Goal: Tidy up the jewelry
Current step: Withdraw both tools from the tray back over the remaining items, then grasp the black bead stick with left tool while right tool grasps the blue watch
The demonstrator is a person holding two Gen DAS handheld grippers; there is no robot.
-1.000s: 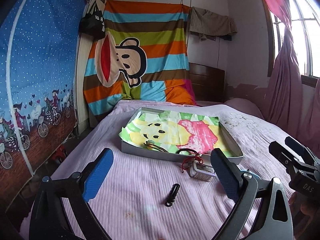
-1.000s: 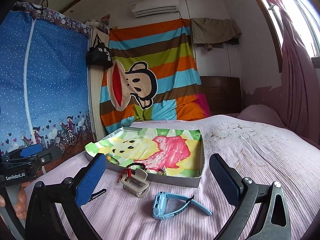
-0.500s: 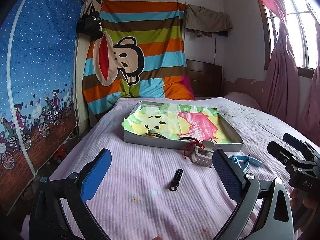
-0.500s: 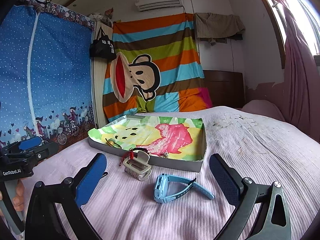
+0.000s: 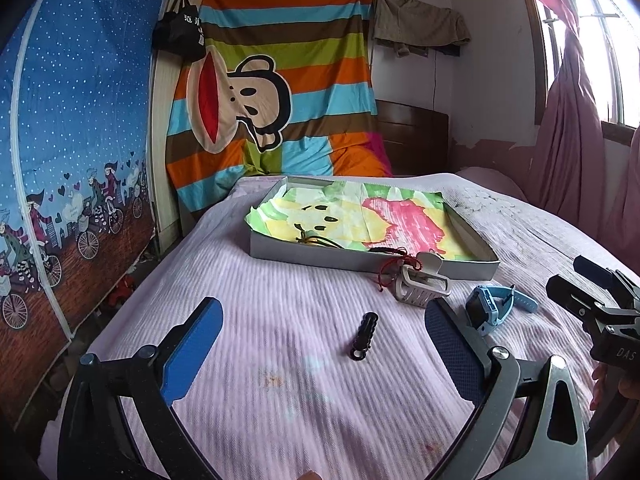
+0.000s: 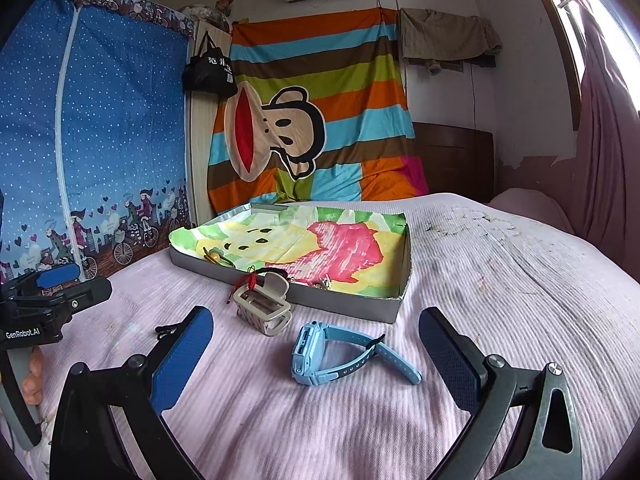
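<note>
A shallow grey box (image 5: 320,255) lined with bright cartoon paper lies on the pink bed; it also shows in the right wrist view (image 6: 352,304). In it lie a green-corded pendant (image 5: 310,237) and a small chain (image 6: 324,282). In front of the box lie a white hair claw clip (image 5: 420,284) with a red cord, a blue watch (image 6: 320,354) and a black hair clip (image 5: 363,335). My left gripper (image 5: 320,346) is open and empty, just short of the black clip. My right gripper (image 6: 316,354) is open and empty, with the watch between its fingers' line.
The pink bedspread (image 5: 280,400) fills the foreground. A blue cartoon wardrobe (image 5: 60,140) stands to the left of the bed. A striped monkey blanket (image 5: 272,100) hangs at the headboard. A pink curtain (image 5: 572,140) hangs at the right.
Both grippers have pulled back and lowered a little, so the box and items look farther up in view. The blue watch came into the left wrist view. Nothing was taken hold of.
</note>
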